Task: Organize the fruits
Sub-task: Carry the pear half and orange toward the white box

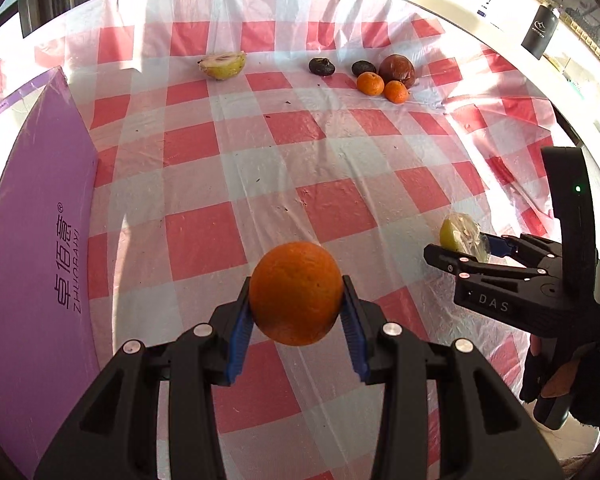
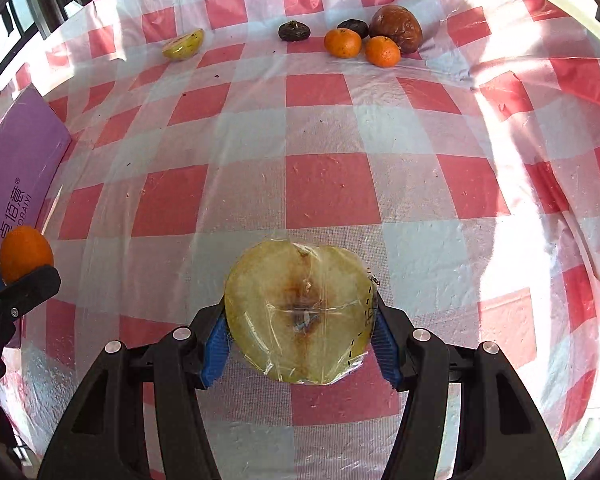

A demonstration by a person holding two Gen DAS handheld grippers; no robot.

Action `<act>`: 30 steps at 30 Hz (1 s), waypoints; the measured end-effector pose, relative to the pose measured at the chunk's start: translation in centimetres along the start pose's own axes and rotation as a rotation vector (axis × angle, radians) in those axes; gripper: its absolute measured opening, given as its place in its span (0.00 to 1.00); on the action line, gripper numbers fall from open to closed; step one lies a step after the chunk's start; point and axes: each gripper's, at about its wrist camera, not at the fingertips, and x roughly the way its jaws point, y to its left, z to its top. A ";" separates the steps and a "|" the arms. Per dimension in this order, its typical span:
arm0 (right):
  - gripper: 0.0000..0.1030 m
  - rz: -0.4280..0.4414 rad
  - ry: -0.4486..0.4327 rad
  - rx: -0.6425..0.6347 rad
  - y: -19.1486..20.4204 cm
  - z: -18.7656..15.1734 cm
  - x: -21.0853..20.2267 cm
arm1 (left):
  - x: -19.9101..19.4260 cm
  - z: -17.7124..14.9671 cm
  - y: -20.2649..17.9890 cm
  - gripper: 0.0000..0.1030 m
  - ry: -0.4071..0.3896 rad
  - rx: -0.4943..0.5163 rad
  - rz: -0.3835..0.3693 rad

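Note:
My left gripper (image 1: 296, 304) is shut on a large orange (image 1: 296, 292) and holds it above the checked tablecloth (image 1: 260, 148). My right gripper (image 2: 302, 328) is shut on a half apple wrapped in clear film (image 2: 300, 312), cut face up; it also shows in the left wrist view (image 1: 460, 236). At the far side lie another half apple (image 1: 223, 65), two small oranges (image 1: 370, 83) (image 1: 397, 92), two dark shrivelled fruits (image 1: 322, 66) (image 1: 364, 68) and a brown wrinkled fruit (image 1: 398, 70).
A purple box (image 1: 36, 248) stands along the left edge of the table. A black bottle (image 1: 540, 32) stands beyond the table at the far right. The tablecloth is wrinkled and folded up at the right side (image 2: 540, 120).

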 end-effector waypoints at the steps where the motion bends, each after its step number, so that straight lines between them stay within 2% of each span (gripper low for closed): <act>1: 0.57 0.001 0.005 -0.001 0.4 -0.3 -0.1 | -0.4 0.0 -0.1 0.40 -0.007 0.019 -0.007; 9: 0.57 0.010 0.037 -0.010 3.4 -2.2 -1.1 | -4.3 0.7 -0.6 0.40 -0.103 0.122 -0.059; 13: 0.57 0.021 0.030 0.012 4.9 -2.7 -2.1 | -6.5 0.9 0.5 0.40 -0.149 0.141 -0.070; 21: 0.57 0.046 -0.036 0.052 8.5 -1.8 -4.8 | -11.4 1.6 5.9 0.40 -0.258 0.062 -0.049; 30: 0.57 0.121 -0.159 -0.015 15.8 1.7 -8.2 | -14.7 0.6 13.8 0.40 -0.294 -0.044 0.031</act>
